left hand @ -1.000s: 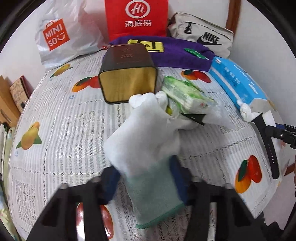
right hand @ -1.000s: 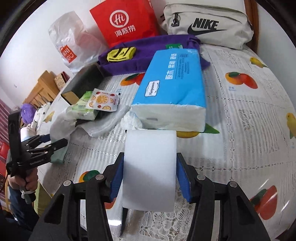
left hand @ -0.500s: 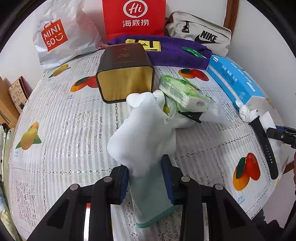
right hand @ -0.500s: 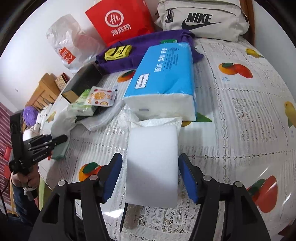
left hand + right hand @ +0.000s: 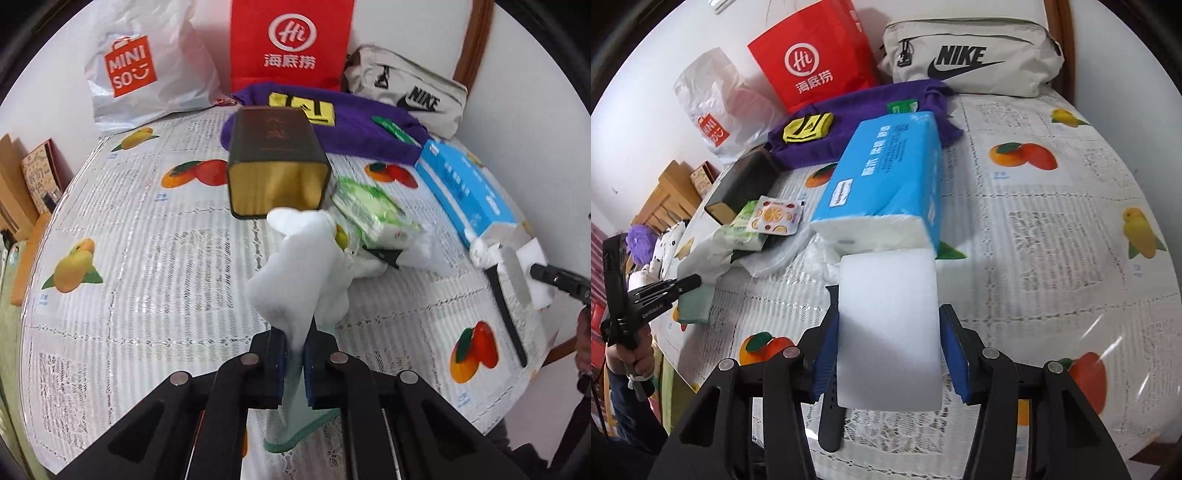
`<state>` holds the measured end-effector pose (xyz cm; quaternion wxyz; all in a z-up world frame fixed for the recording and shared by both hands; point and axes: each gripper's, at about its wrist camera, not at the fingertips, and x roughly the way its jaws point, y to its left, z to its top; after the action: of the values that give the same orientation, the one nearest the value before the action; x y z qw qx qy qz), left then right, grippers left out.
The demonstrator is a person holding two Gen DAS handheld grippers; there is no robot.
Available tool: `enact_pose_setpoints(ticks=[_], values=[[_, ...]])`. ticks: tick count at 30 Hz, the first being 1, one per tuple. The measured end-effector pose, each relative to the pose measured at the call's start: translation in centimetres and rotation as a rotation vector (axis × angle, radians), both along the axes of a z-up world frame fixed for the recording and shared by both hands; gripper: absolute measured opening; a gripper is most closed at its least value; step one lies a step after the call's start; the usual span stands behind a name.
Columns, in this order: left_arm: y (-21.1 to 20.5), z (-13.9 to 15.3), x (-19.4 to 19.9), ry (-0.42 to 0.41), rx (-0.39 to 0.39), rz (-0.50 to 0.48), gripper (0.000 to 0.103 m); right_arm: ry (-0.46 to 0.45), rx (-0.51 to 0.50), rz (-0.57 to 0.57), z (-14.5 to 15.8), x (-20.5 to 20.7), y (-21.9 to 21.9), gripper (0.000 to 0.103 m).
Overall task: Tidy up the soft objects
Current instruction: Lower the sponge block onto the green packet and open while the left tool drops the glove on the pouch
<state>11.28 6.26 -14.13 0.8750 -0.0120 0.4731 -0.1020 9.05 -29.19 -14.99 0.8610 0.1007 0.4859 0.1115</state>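
Observation:
A white glove [image 5: 299, 280] with a green cuff [image 5: 295, 424] stands up from the tablecloth, and my left gripper [image 5: 293, 354] is shut on it near the cuff. The glove's fingers droop toward a dark tin [image 5: 277, 166] lying on its side, its gold mouth facing me. In the right wrist view a white sponge block [image 5: 890, 325] sits between the blue pads [image 5: 827, 350] of my right gripper [image 5: 890, 350]. Its jaws are closing and both pads meet the sponge's sides. A blue tissue pack [image 5: 886, 177] lies just beyond the sponge.
A black watch strap [image 5: 829, 406] lies under the sponge. Green wipes [image 5: 373, 210] and a clear plastic bag [image 5: 421, 251] sit between tin and tissue pack. At the back are a purple cloth [image 5: 362, 125], a red bag [image 5: 291, 40], a Miniso bag [image 5: 144, 74] and a Nike bag [image 5: 967, 59].
The left jaws closed on the glove near its cuff and lifted it a little. The right jaws loosened around the sponge, then closed in again, closer to the tissue pack.

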Motion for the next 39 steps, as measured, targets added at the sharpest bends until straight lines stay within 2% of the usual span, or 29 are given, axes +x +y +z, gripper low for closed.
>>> enact_pose_setpoints(ticks=[9,18,26,39], values=[[1.6,3.8,-0.4,-0.073,-0.067,0.035,0.006,-0.023,0.006,0.024,1.3,0.8,0.3,0.051],[2.0,7.7,1.2,-0.141,-0.087,0.06,0.006,-0.064,-0.007,0.043,3.8,2.0,0.9,0.051],[1.8,10.8,5.2,-0.186,-0.094,0.073,0.006,-0.112,-0.036,0.032,6.4,4.8,0.4,0.051],[-1.1,13.8,15.1,-0.211,-0.07,0.02,0.006,-0.183,-0.057,0.063,9.6,15.2,1.1,0.051]])
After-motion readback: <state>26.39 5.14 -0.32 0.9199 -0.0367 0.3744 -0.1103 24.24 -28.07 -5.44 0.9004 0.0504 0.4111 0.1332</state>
